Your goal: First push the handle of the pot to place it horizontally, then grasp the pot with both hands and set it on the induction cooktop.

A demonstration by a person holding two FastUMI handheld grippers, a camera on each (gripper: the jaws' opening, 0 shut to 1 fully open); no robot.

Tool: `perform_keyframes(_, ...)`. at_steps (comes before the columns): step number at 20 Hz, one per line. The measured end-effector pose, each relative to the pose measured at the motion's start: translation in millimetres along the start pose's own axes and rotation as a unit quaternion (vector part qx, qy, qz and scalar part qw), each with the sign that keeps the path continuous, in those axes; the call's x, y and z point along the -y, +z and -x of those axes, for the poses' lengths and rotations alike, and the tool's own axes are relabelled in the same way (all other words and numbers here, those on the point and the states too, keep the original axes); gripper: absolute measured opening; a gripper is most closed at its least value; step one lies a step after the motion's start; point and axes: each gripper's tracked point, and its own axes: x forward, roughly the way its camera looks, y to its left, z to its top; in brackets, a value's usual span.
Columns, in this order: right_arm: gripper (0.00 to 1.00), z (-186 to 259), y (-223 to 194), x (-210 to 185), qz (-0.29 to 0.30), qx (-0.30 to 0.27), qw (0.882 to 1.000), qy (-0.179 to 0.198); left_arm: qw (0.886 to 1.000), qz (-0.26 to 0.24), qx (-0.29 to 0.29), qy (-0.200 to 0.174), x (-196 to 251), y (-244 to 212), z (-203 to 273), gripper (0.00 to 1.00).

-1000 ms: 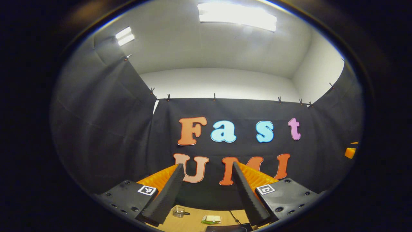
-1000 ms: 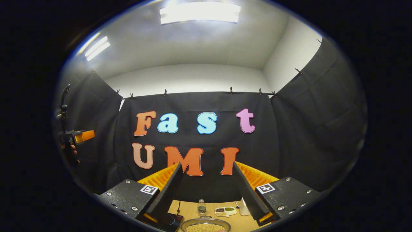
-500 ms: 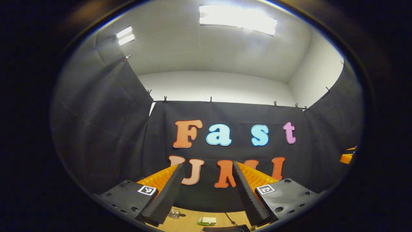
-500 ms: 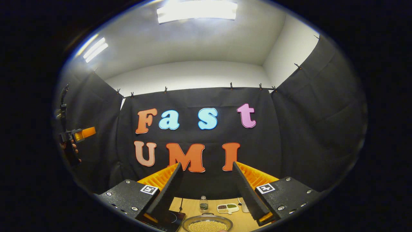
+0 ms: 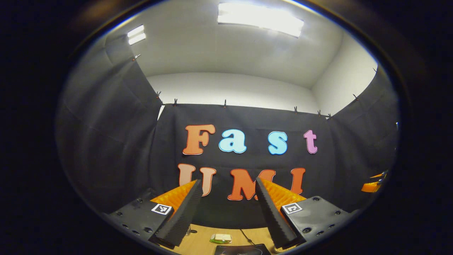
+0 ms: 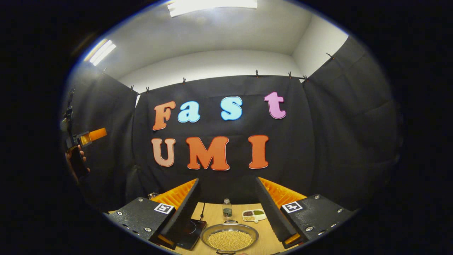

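Note:
A round metal pot full of pale yellow grains sits on the wooden table, low in the right gripper view between my fingers. A small loop handle shows on its far rim. The black induction cooktop lies just left of it, partly behind my left finger. My right gripper is open, held above and short of the pot. My left gripper is open too, with the cooktop's edge below it. The left gripper also shows far left, in a hand.
Behind the pot stand a small bottle and a white divided dish of beans. A cable runs back from the cooktop. A green and white item lies on the table. The right gripper's body is at the far right.
The right gripper view has tipped down, so the whole pot and more of the table and cooktop show. The left gripper view has swung slightly right. Both grippers stay open.

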Motion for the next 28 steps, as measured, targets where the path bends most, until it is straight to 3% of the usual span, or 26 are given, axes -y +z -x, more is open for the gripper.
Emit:
perform_keyframes(9, 0.94, -9.6, -105.9, -24.4, 0.016, -0.104, 0.994, 0.035, 0.999, -0.012, -0.040, 0.010, 3.4, -31.4, 4.3, 0.97)
perform_keyframes(16, 0.74, -19.4, -201.5, -37.8, -0.009, -0.224, 0.972, 0.068, 0.999, -0.030, -0.032, 0.017, 3.5, -31.9, 10.4, 0.97)
perform_keyframes(19, 0.64, -17.3, -247.3, -47.2, -0.026, -0.284, 0.955, 0.079, 0.999, -0.036, -0.032, 0.018, 3.4, -33.1, 9.5, 0.97)
perform_keyframes(21, 0.49, -13.3, -277.5, -56.8, -0.033, -0.325, 0.941, 0.090, 0.999, -0.039, -0.032, 0.019, 4.1, -35.1, 9.0, 0.97)
perform_keyframes(28, 0.16, -0.6, -368.3, -82.7, -0.044, -0.441, 0.890, 0.109, 0.997, -0.058, -0.031, 0.032, -1.7, -41.9, 7.1, 0.97)
